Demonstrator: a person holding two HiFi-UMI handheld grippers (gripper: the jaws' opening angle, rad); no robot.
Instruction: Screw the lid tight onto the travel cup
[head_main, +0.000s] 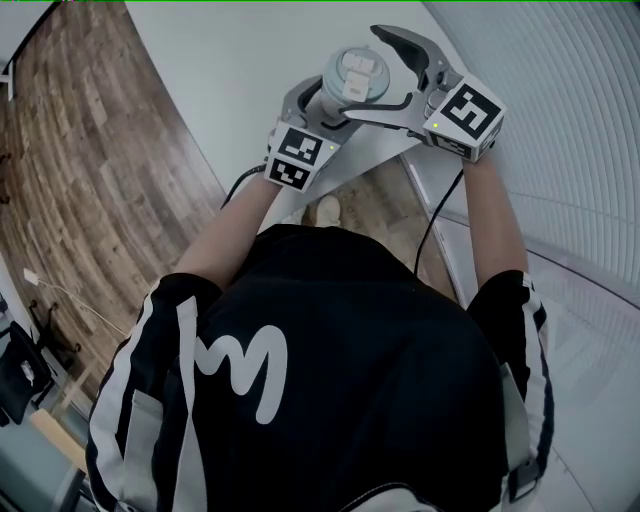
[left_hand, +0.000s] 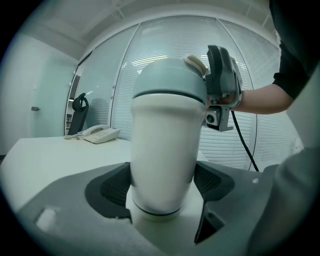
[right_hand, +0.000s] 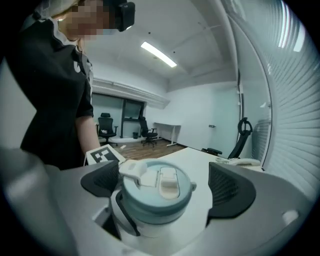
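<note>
A white travel cup (left_hand: 162, 150) stands upright on the white table, with a pale blue-green lid (right_hand: 157, 192) on top that has a flip cap. My left gripper (left_hand: 162, 186) is shut on the cup's body low down, both dark pads against its sides. My right gripper (right_hand: 165, 185) is open around the lid at lid height; a clear gap shows between the lid and the right pad (right_hand: 231, 187). In the head view both grippers meet at the cup (head_main: 355, 75) near the table's front edge, the right gripper (head_main: 365, 75) above the left gripper (head_main: 325, 108).
The white table (left_hand: 50, 155) stretches away to the left with a desk phone (left_hand: 100, 134) at its far side. Behind it is a glass wall with blinds (left_hand: 165, 50). Office chairs (right_hand: 106, 127) stand far off on the wood floor (head_main: 90, 150).
</note>
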